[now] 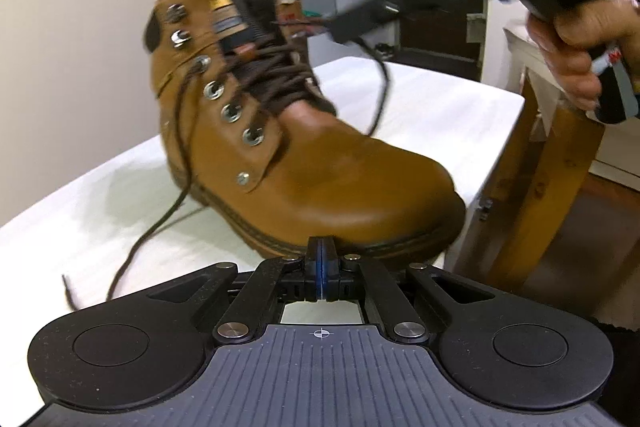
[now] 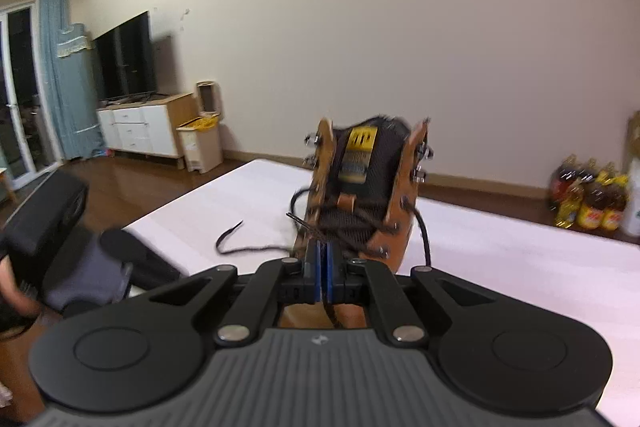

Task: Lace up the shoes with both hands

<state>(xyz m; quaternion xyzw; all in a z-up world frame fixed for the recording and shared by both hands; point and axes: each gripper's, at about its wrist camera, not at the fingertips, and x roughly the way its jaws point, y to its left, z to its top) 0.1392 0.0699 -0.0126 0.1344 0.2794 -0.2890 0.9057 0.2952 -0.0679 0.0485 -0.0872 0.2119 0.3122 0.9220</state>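
Here, in the left wrist view, a tan boot (image 1: 304,147) stands on the white table (image 1: 440,107), its toe toward the camera. The left gripper (image 1: 321,259) sits just before the toe with its fingers pressed together on nothing. A dark lace (image 1: 176,163) trails from the eyelets onto the table. The right gripper (image 1: 348,27) reaches over the boot's tongue, held by a hand (image 1: 576,47).

In the right wrist view, the right gripper (image 2: 323,259) is closed, pinching a strand of the lace (image 2: 332,311) above the boot (image 2: 360,187). Another lace end (image 2: 232,239) lies on the table (image 2: 520,267).
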